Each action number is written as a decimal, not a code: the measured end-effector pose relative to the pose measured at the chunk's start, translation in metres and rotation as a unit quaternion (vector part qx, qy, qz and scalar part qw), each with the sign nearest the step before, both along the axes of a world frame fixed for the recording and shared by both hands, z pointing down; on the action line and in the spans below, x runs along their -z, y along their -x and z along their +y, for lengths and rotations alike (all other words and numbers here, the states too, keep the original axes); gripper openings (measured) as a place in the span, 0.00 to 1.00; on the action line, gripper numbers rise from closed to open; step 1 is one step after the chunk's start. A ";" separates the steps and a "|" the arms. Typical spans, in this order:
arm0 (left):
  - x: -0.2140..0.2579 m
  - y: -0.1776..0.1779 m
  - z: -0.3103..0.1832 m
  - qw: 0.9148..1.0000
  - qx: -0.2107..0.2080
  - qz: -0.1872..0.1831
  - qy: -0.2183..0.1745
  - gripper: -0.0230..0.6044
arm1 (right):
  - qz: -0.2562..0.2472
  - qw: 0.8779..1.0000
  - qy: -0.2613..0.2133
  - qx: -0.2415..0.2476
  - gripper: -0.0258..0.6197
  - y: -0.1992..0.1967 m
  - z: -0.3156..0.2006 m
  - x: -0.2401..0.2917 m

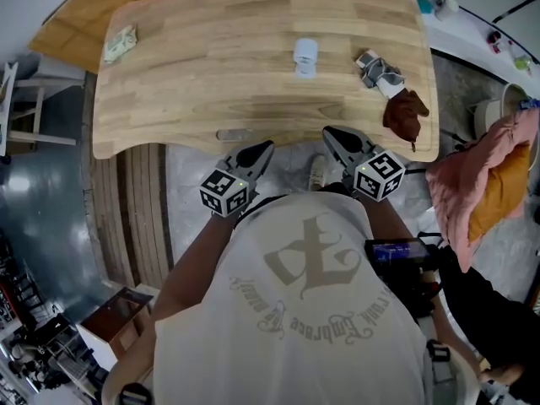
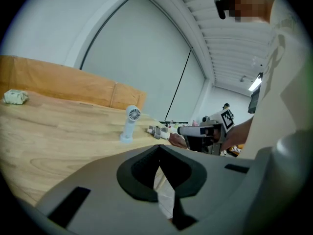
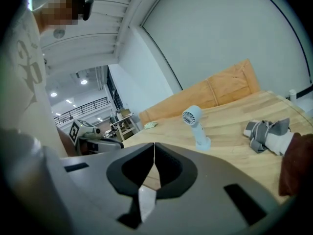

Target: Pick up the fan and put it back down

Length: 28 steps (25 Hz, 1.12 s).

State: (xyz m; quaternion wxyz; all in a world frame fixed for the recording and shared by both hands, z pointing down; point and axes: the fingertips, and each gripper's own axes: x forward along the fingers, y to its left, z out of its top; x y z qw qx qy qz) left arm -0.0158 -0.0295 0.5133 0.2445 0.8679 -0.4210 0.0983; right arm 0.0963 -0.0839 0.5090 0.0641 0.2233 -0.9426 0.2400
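I see a wooden table [image 1: 211, 83] spreading out ahead of both pairs of fingers. Far ahead of the left fingers [image 1: 256, 155], well off to their left, lies a crumpled pale green packet [image 1: 120, 44]. Ahead of the right fingers [image 1: 339, 140], slightly to their right, lies a grey-and-white cloth bundle [image 1: 379, 70], with a brown cloth [image 1: 406, 112] just beside it on the nearer side. A pink fabric heap [image 1: 472, 192] lies well to their right, off the table.

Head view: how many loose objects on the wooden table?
4. Crumpled pale green packet, far left corner; small light blue plastic fan, upright in the middle; grey-and-white cloth bundle, right of the fan; brown cloth, near right edge. Nothing appears hidden.
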 end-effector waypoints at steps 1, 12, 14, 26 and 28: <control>0.000 -0.002 -0.006 1.000 0.002 -0.002 -0.001 0.05 | 0.001 1.000 0.000 0.005 0.06 -0.001 -0.004 0.000; 0.001 -0.039 -0.060 0.999 0.028 -0.015 -0.001 0.05 | -0.014 0.999 -0.003 0.049 0.06 -0.025 -0.056 0.005; 0.002 -0.045 -0.067 1.000 0.025 -0.017 -0.004 0.05 | -0.014 0.999 -0.002 0.051 0.06 -0.032 -0.060 0.005; 0.009 -0.006 -0.108 0.999 -0.018 -0.033 -0.034 0.05 | -0.003 1.000 0.008 0.016 0.06 -0.018 -0.067 -0.003; 0.011 -0.002 -0.119 0.998 -0.033 -0.031 -0.040 0.05 | 0.001 1.000 0.011 0.003 0.06 -0.021 -0.067 -0.002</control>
